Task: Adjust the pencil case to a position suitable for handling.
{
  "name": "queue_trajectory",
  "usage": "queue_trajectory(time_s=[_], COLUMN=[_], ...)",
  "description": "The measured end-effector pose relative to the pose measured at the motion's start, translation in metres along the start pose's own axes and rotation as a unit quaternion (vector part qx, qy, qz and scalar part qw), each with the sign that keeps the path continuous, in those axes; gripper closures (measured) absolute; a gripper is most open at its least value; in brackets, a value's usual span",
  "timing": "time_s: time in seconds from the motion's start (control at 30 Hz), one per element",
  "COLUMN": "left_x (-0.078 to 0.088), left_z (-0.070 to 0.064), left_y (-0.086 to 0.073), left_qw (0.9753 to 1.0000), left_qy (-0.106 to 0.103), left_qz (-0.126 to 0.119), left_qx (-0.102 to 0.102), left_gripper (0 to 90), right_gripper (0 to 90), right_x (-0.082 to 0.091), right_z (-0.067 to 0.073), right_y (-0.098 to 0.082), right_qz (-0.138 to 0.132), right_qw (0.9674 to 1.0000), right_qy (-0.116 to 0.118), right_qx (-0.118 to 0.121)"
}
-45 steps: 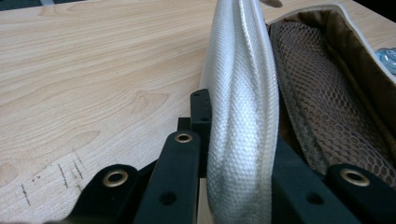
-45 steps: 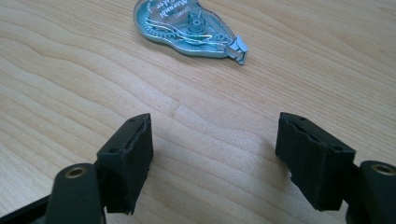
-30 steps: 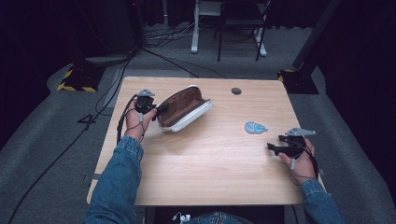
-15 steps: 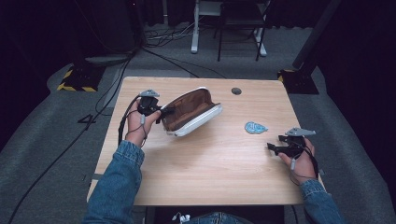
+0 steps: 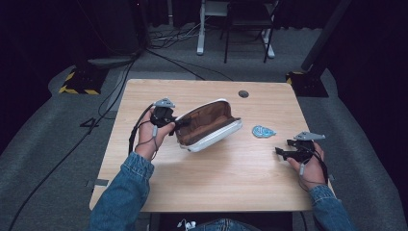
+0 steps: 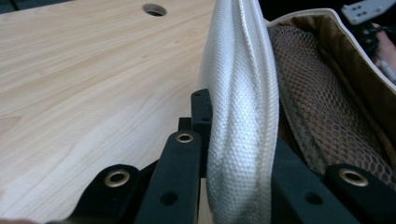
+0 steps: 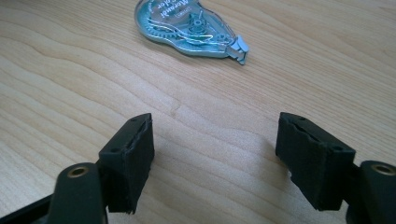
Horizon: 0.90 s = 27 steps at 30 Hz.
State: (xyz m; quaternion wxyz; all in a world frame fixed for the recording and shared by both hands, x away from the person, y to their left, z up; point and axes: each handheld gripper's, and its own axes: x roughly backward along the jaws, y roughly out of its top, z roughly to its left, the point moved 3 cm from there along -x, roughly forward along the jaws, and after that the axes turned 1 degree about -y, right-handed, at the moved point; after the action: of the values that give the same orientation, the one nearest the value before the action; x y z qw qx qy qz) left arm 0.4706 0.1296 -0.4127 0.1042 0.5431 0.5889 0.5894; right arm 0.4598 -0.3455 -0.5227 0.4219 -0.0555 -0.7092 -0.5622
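The left gripper (image 5: 179,124) has its fingers clenched on the soft white wall of the pouch (image 5: 210,126), which looks light and floppy, so its stiffer rim is the better hold. The right gripper (image 7: 219,154) rests with fingers released near the tape roller (image 7: 187,25).

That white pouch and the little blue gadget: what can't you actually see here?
- Pouch: the high view shows its brown lining, but its depths are too small and shadowed.
- Pouch wall, left gripper view: its lower end is hidden between the black jaws.
- Blue tape dispenser, right gripper view: top cut off by the edge, lettering unreadable.
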Motion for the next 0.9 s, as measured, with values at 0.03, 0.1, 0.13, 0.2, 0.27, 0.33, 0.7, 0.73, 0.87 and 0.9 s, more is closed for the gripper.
queue_trajectory(time_s=[0.03,0.1,0.13,0.2,0.27,0.33,0.7,0.73,0.87,0.9], left_x=[0.0,-0.001,-0.001,-0.001,-0.002,-0.003,-0.005,-0.006,-0.008,-0.009], left_z=[-0.004,-0.008,-0.011,-0.015,-0.018,-0.022,-0.043,-0.045,-0.05,-0.051], left_y=[0.0,-0.001,-0.002,-0.003,-0.004,-0.007,-0.015,-0.016,-0.021,-0.022], left_qw=[1.0,1.0,0.9999,0.9998,0.9997,0.9995,0.9979,0.9978,0.9974,0.9972], left_qy=[-0.004,-0.008,-0.011,-0.017,-0.024,-0.03,-0.055,-0.058,-0.061,-0.063], left_qz=[0.0,0.001,0.001,0.004,0.005,0.006,0.023,0.024,0.029,0.03], left_qx=[-0.002,-0.006,-0.005,-0.011,-0.008,-0.007,-0.025,-0.025,-0.026,-0.025], left_gripper=[86.3,86.3,86.3,86.3,86.2,86.2,86.1,86.1,86.1,86.2], right_gripper=[28.2,28.2,28.1,28.2,28.2,28.3,28.3,28.3,28.4,28.4], right_x=[0.0,0.0,0.0,0.0,0.0,0.0,0.0,0.0,0.0,0.0], right_z=[0.0,0.0,0.0,0.0,0.0,0.0,0.0,0.0,0.0,0.0], right_y=[0.0,0.0,0.0,0.0,0.0,0.0,0.0,0.0,0.0,0.0], right_qz=[0.0,0.0,0.0,0.0,0.0,0.0,0.0,0.0,-0.001,-0.001], right_qw=[1.0,1.0,1.0,1.0,1.0,1.0,1.0,1.0,1.0,1.0], right_qy=[0.0,0.0,0.0,0.0,0.0,0.0,0.0,0.0,-0.001,-0.001], right_qx=[0.0,0.0,0.0,0.001,0.0,0.0,0.0,0.0,0.001,0.0])
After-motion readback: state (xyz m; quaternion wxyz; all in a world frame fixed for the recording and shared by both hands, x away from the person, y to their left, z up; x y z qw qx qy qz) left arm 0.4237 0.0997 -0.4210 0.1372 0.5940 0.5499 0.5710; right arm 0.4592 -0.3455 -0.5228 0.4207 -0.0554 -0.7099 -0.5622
